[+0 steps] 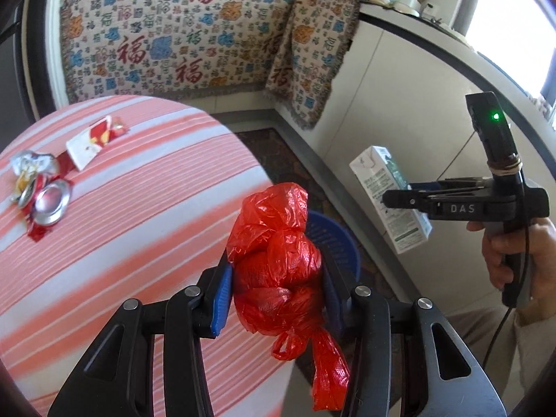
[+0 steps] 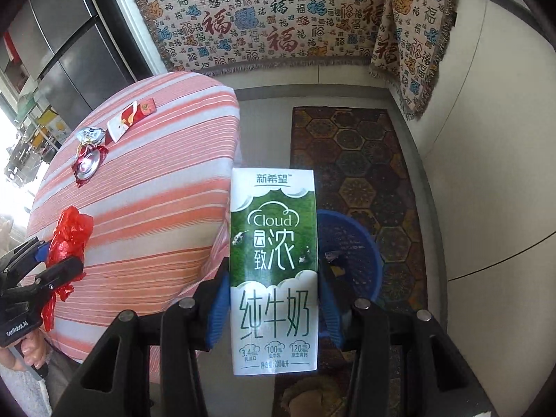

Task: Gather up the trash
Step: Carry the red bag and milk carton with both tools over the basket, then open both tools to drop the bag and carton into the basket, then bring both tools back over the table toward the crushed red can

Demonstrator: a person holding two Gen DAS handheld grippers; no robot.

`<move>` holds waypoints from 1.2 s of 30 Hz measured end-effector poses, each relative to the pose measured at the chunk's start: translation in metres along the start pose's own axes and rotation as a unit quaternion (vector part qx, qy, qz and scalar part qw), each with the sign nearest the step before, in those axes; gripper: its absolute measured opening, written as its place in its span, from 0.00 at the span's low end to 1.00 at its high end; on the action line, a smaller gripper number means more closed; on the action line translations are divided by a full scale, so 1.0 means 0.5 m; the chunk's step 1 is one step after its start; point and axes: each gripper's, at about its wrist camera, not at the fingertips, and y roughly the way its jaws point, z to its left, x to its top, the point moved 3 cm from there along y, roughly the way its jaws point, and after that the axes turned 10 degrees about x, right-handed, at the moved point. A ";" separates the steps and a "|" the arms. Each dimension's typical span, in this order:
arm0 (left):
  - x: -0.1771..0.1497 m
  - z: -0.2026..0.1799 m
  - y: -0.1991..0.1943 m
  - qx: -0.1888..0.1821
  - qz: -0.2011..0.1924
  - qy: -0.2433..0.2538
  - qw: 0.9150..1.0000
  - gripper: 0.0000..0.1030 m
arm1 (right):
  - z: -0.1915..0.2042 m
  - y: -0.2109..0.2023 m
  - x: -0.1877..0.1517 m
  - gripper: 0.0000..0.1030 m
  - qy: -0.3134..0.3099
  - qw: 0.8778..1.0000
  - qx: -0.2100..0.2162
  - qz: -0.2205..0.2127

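My left gripper [image 1: 278,295] is shut on a crumpled red plastic bag [image 1: 278,260] and holds it past the table edge, above the blue bin [image 1: 337,243]. It also shows in the right wrist view [image 2: 64,264] with the bag [image 2: 69,232]. My right gripper [image 2: 274,299] is shut on a green and white milk carton [image 2: 274,271], upright, in front of the blue bin [image 2: 354,253]. The right gripper [image 1: 399,201] and carton [image 1: 385,187] show in the left wrist view.
A round table with a red striped cloth [image 1: 121,226] carries a crushed can [image 1: 45,198] and a red and white wrapper [image 1: 93,139]. A patterned rug [image 2: 361,160] lies on the floor. White cabinets [image 1: 399,104] curve along the right.
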 end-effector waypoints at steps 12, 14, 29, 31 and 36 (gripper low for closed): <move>0.043 -0.170 0.189 -0.011 0.047 0.025 0.999 0.45 | -0.193 0.055 -0.012 0.46 0.118 0.993 -0.001 -0.022; 0.041 -0.187 0.220 -0.014 0.057 0.026 0.998 0.45 | -0.223 0.079 -0.016 0.46 0.137 0.990 0.002 -0.018; 0.009 -0.247 0.357 0.003 0.090 0.050 0.995 0.70 | -0.337 0.215 -0.041 0.58 0.203 0.978 0.039 0.018; 0.002 -0.248 0.352 0.001 0.089 0.050 0.995 0.71 | -0.337 0.216 -0.040 0.60 0.209 0.977 0.047 0.015; 0.020 -0.234 0.291 -0.008 0.058 0.038 0.998 0.74 | -0.333 0.184 -0.035 0.60 0.201 0.979 0.029 -0.014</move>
